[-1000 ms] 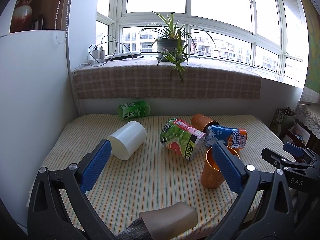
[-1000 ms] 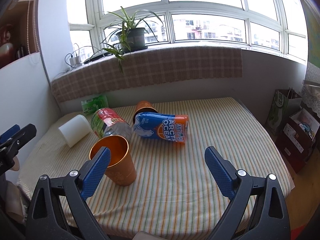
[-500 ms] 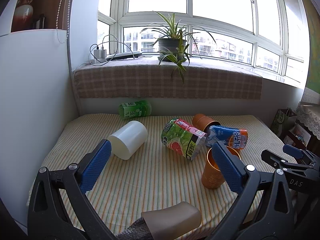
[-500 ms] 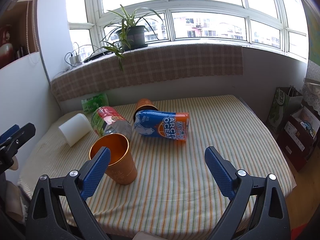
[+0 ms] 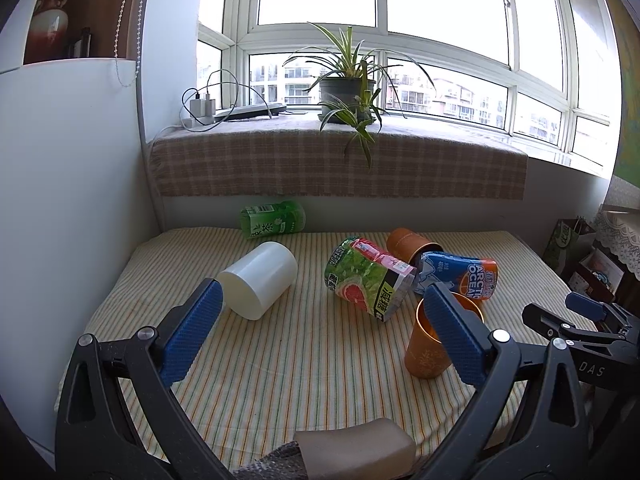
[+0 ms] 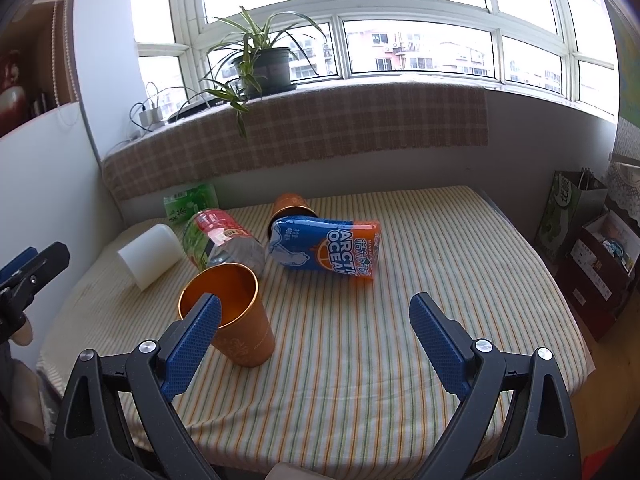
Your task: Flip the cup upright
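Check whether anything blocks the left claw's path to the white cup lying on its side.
Nothing visible does. The white cup lies on its side just beyond the open left claw, near its left finger, with only bare striped cloth between. The bottles and orange cups sit off to the right.

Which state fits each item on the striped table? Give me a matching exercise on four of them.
Column one:
1. near orange cup
2. white cup
3. far orange cup
4. green tea bottle

Column two:
A. on its side, against the back wall
B. upright, mouth up
C. on its side, left of the grapefruit bottle
D. on its side, behind the blue Arctic Ocean bottle

Pairs: 1-B, 2-C, 3-D, 4-A
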Motion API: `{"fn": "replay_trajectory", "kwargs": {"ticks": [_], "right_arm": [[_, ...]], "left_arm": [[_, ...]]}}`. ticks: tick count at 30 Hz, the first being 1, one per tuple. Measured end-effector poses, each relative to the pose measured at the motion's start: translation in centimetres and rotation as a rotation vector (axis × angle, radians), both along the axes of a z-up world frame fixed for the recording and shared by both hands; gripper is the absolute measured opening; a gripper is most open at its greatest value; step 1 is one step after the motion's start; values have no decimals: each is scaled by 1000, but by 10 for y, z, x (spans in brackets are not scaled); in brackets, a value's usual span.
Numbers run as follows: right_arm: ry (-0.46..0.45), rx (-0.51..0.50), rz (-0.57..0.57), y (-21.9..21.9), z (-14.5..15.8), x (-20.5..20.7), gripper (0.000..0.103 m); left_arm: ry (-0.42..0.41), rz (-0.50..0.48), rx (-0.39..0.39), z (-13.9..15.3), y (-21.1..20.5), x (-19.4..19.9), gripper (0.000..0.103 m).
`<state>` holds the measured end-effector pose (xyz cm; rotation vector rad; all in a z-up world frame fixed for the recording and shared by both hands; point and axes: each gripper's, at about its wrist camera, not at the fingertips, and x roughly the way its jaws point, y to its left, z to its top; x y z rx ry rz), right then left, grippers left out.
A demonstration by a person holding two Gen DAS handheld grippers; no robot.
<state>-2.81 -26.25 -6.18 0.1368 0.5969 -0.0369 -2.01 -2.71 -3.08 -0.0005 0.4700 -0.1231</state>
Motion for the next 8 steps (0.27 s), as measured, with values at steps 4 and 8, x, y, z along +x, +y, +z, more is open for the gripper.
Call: {"fn": "replay_trajectory", "kwargs": {"ticks": [4, 8], "right_arm": [[1, 2, 1, 0, 0, 0, 95], [2, 4, 5, 0, -1, 0, 95]], "left_arm": [[2, 3, 1, 0, 1, 0, 102], [-2, 7, 13, -1, 2, -2, 102]]}}
